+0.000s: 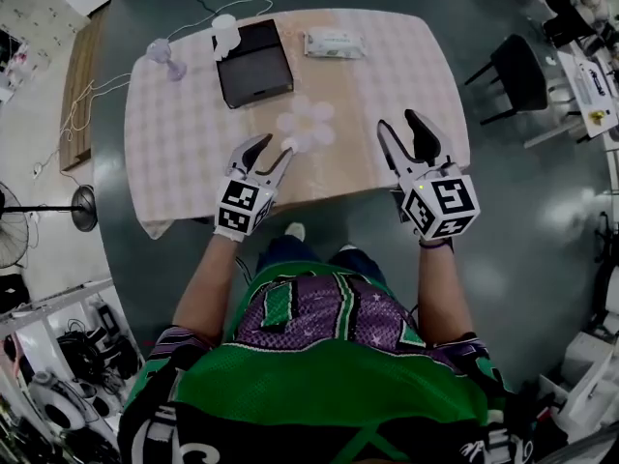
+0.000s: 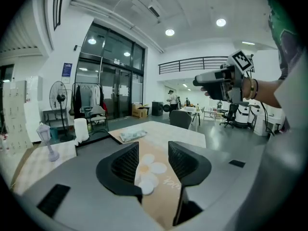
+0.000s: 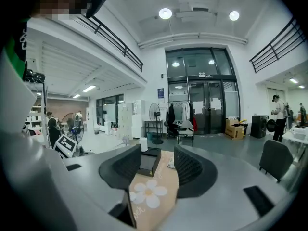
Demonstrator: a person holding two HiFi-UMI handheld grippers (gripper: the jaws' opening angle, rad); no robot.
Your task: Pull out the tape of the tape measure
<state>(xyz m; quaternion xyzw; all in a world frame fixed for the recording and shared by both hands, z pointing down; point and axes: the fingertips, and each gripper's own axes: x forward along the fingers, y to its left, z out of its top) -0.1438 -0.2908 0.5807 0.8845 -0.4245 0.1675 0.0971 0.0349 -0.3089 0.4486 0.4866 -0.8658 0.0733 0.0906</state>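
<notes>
Fingers (image 1: 253,151) of left gripper (image 1: 276,147) and right gripper (image 1: 398,121) stand apart, empty, above the table's (image 1: 387,66) near edge

The pale checked desk (image 1: 397,75) carries a black box (image 1: 253,66) at ten o'clock from its middle and a white packet (image 1: 335,43) at one o'clock. A small lilac stand (image 1: 164,58) is toward nine, and a flat white flower shape (image 1: 306,124) lies near six.
</notes>
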